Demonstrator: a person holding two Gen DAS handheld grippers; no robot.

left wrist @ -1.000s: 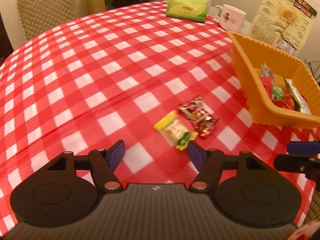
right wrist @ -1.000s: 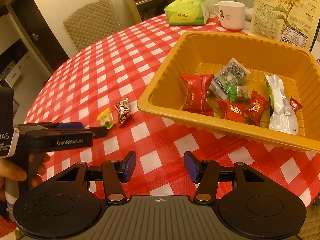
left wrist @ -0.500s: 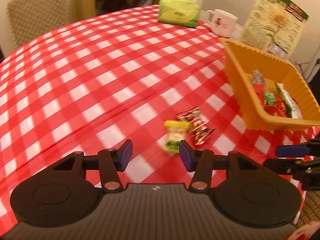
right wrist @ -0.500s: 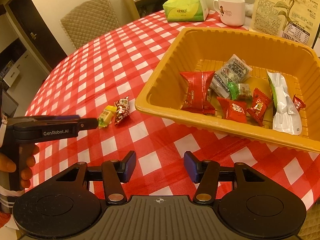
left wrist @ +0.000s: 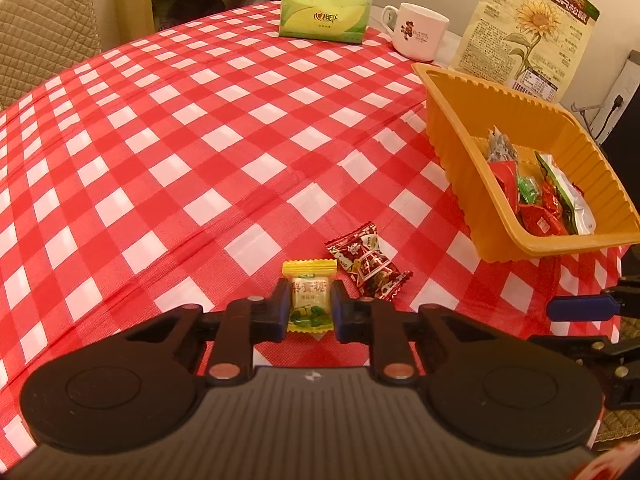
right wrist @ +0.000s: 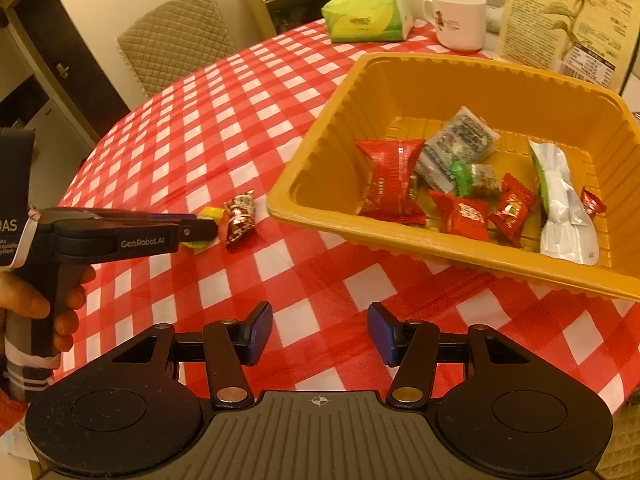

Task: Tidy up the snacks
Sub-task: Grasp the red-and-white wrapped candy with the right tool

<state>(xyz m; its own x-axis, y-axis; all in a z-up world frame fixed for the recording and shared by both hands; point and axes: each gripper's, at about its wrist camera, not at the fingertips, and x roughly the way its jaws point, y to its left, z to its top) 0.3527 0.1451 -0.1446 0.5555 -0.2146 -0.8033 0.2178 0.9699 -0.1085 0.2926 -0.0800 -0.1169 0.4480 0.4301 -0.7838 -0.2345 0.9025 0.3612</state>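
Observation:
My left gripper (left wrist: 309,304) is shut on a yellow-and-green wrapped candy (left wrist: 309,294) that lies on the red checked tablecloth. A dark red wrapped candy (left wrist: 366,266) lies just to its right, apart from the fingers. In the right wrist view the left gripper (right wrist: 200,229) shows from the side, the yellow candy (right wrist: 210,214) at its tip and the red candy (right wrist: 239,218) beside it. The orange tray (right wrist: 320,160) holds several wrapped snacks. My right gripper (right wrist: 318,332) is open and empty above the cloth in front of the tray.
A green tissue pack (left wrist: 323,18), a white mug (left wrist: 418,32) and a sunflower-seed bag (left wrist: 528,28) stand at the table's far side. A quilted chair (right wrist: 176,40) stands beyond the table. The orange tray (left wrist: 452,140) is to the right of the candies.
My left gripper has moved forward over the yellow candy and closed its fingers on it. The right gripper has stayed open and hardly moved.

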